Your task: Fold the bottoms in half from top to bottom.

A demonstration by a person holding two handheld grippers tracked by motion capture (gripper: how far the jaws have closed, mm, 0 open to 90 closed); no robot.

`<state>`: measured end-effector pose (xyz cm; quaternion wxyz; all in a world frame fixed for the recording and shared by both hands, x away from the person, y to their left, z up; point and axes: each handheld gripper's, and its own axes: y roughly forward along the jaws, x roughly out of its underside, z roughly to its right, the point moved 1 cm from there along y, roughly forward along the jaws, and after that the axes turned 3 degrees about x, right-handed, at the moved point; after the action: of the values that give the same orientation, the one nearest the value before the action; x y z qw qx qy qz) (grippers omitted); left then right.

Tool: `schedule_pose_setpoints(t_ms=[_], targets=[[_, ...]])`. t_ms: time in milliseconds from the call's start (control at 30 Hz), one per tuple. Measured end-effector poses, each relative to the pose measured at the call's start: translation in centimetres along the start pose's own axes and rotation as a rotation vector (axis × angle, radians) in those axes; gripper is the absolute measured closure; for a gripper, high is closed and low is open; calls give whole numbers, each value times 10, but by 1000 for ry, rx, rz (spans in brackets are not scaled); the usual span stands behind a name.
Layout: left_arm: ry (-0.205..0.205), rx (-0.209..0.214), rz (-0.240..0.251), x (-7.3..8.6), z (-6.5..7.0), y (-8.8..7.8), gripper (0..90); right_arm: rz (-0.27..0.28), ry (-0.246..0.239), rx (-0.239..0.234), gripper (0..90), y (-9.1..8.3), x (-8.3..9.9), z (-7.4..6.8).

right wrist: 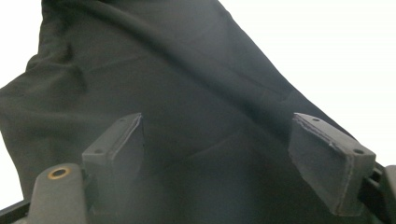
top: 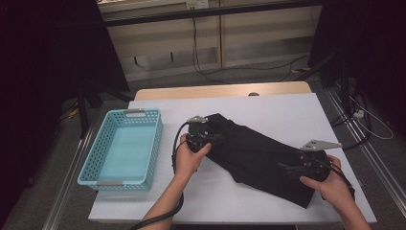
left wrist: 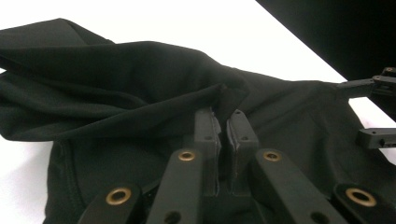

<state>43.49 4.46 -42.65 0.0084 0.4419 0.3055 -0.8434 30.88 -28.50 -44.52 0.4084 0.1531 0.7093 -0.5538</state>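
Note:
A black garment (top: 253,153) lies crumpled across the white table, running from the middle toward the near right. My left gripper (top: 215,136) sits at the cloth's upper left end. In the left gripper view its jaws (left wrist: 223,116) are pressed together with a raised fold of the garment (left wrist: 116,79) pinched between the pads. My right gripper (top: 288,167) rests over the cloth's lower right end. Its jaws (right wrist: 229,135) stand wide apart above the fabric (right wrist: 187,84), with nothing pressed between them. The right gripper's fingers (left wrist: 373,137) also show at the far edge of the left gripper view.
A light blue plastic basket (top: 154,143) with nothing in it stands on the table's left side. The white table surface (top: 287,110) lies bare beyond the garment. Past the far edge are a wooden strip, cables on the floor and dark stands.

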Motion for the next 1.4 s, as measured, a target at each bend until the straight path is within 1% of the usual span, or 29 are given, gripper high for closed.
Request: schedule_pose_setpoints(t_ms=[67,100,233,333,400,433,500,567,633,700,733,767,800,833,900,933,967,1000,1067,1100,1133,1167,1200,1233,1267,1333,1400], targets=[[13,6,-2,1,5,2,850,0,-2,-3,183,0,0,-1],[26,18,-12,2,8,3,850,0,-4,-2,184,1,0,-1],[72,49,-27,3,21,8,849,-1,-8,-5,184,2,-1,-3],[96,77,-37,6,31,12,847,-1,-16,-6,184,3,-1,-4],[120,96,-67,9,38,17,844,-2,-22,-13,184,4,-2,-6],[129,101,-70,10,40,19,841,-1,-26,-15,184,5,-2,-8],[133,109,-82,11,41,21,836,-2,-36,-20,184,6,-3,-10],[134,113,-83,13,39,21,820,-1,-44,-24,184,7,-4,-13],[116,135,-79,14,38,20,786,0,-51,-27,184,8,-6,-15],[124,118,-88,14,36,18,682,6,-53,-32,183,10,-8,-18],[121,114,-76,13,35,17,643,8,-56,-36,184,11,-9,-20],[108,117,-64,13,34,15,597,10,-60,-39,183,11,-10,-21],[102,114,-64,12,32,12,531,12,-63,-42,184,12,-11,-23],[99,107,-54,11,31,10,504,14,-65,-45,183,13,-12,-25],[103,79,-44,9,28,5,397,16,-74,-54,183,16,-15,-29],[110,66,-41,9,26,3,357,19,-81,-59,184,17,-16,-31],[113,59,-37,9,25,1,347,19,-88,-65,186,18,-17,-34],[123,41,-33,9,23,-1,325,19,-91,-68,189,19,-18,-36],[131,12,-36,8,19,-6,252,15,-99,-74,210,24,-22,-42],[132,-1,-32,9,18,-8,237,16,-105,-81,215,26,-23,-44],[139,-10,-41,9,16,-10,225,16,-110,-85,230,28,-24,-47],[140,-21,-37,9,15,-11,216,17,-115,-84,252,30,-25,-49],[149,-40,-40,9,13,-13,208,19,-130,-84,264,32,-27,-52],[156,-51,-51,10,11,-16,200,23,-134,-87,270,34,-29,-55],[161,-62,-51,10,9,-17,194,26,-137,-93,286,37,-31,-58],[153,-79,-51,10,5,-22,179,30,-152,-100,327,42,-35,-63],[166,-103,-69,11,3,-26,167,28,-162,-89,334,47,-39,-67]])
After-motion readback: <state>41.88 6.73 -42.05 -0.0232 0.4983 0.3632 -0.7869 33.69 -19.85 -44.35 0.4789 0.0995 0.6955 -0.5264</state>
